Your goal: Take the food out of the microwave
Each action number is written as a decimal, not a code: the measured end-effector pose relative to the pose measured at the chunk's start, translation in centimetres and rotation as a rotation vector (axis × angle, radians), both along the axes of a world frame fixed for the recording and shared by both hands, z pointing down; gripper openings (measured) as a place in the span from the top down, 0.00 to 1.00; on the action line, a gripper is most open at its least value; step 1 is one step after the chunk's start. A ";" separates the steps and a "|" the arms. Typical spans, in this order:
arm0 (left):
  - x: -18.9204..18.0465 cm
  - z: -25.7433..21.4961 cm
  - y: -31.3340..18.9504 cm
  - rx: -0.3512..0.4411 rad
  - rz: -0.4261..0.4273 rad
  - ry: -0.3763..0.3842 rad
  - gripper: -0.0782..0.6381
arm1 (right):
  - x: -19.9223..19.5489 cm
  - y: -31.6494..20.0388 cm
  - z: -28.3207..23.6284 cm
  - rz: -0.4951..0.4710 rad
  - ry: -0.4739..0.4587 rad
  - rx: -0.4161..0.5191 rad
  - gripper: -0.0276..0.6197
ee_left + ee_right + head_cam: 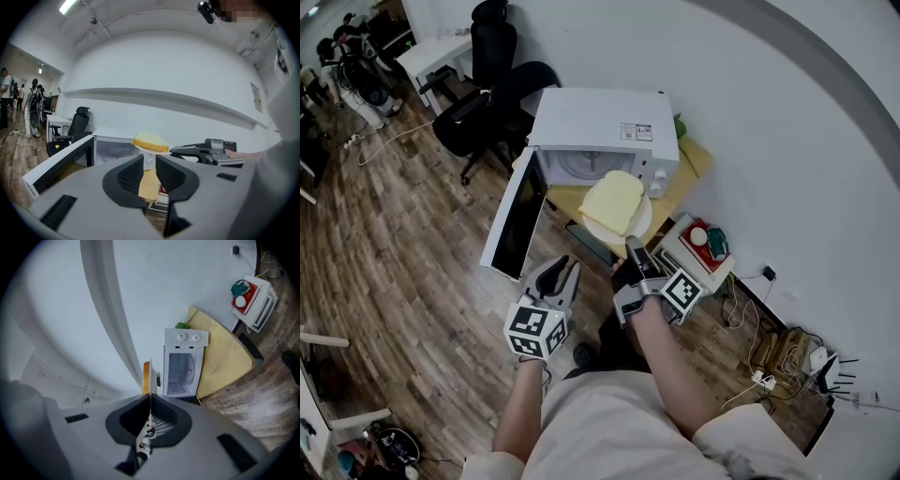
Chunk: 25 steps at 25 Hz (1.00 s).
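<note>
A white microwave (600,131) stands on a yellow table (692,157) with its door (516,220) swung open to the left. In front of its opening, my right gripper (631,246) is shut on the rim of a white plate (639,217) that carries a pale yellow slice of food (614,200). The right gripper view shows the plate (149,380) edge-on between the jaws, with the food (146,373) on its left and the empty microwave (184,364) beyond. My left gripper (560,272) hangs lower left of the plate, open and empty; in its view the food (150,140) floats beyond the jaws.
A black office chair (483,103) stands behind the microwave's left. A low white stand with a red item (703,246) sits right of the table, with cables and plugs (778,356) on the wooden floor. People stand far off (33,101).
</note>
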<state>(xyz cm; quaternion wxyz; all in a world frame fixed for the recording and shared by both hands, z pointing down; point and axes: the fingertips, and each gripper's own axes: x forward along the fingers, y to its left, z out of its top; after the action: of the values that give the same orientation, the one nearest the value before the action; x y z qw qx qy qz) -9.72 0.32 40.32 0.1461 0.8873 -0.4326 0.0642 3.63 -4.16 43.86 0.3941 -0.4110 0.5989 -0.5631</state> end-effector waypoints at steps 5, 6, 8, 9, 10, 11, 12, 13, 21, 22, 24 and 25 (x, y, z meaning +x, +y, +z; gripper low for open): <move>0.6 -0.6 0.1 0.009 0.011 -0.004 0.78 | 0.0 0.7 -1.6 -0.004 0.001 0.023 0.95; 0.7 -0.7 0.2 0.012 0.012 -0.004 0.78 | 0.0 0.8 -1.8 -0.003 -0.002 0.027 0.95; 0.8 -0.8 0.3 0.016 0.016 -0.004 0.78 | -0.1 0.8 -2.2 -0.001 -0.005 0.033 0.95; 0.9 -0.9 0.3 0.018 0.017 -0.004 0.78 | -0.1 0.8 -2.3 -0.002 -0.003 0.036 0.95; 1.0 -0.9 0.3 0.020 0.017 -0.004 0.78 | -0.1 0.8 -2.3 -0.002 0.000 0.038 0.95; 1.0 -1.0 0.3 0.021 0.017 -0.003 0.78 | 0.0 0.8 -2.4 -0.003 0.003 0.039 0.95; 1.1 -1.1 0.3 0.022 0.017 -0.003 0.78 | 0.0 0.8 -2.4 -0.003 0.003 0.040 0.95; 1.2 -1.1 0.3 0.023 0.016 -0.003 0.79 | 0.0 0.8 -2.6 -0.004 0.001 0.041 0.95; 0.8 -1.5 0.2 0.030 -0.008 -0.004 0.85 | -0.4 0.7 -3.4 -0.007 -0.008 0.050 0.95; 0.7 -1.5 0.2 0.029 -0.011 -0.003 0.86 | -0.4 0.7 -3.4 -0.008 -0.002 0.051 0.95; 0.3 -1.5 0.1 0.029 -0.017 -0.001 0.86 | -0.7 0.6 -3.4 -0.010 -0.004 0.049 0.95; 0.2 -1.5 0.0 0.029 -0.019 0.001 0.86 | -0.8 0.6 -3.4 -0.010 -0.008 0.048 0.95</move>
<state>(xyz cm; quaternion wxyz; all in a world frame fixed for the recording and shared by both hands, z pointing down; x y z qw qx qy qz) -9.52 0.30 38.81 0.1339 0.8851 -0.4421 0.0560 2.86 -3.59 40.47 0.4033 -0.3962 0.6127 -0.5523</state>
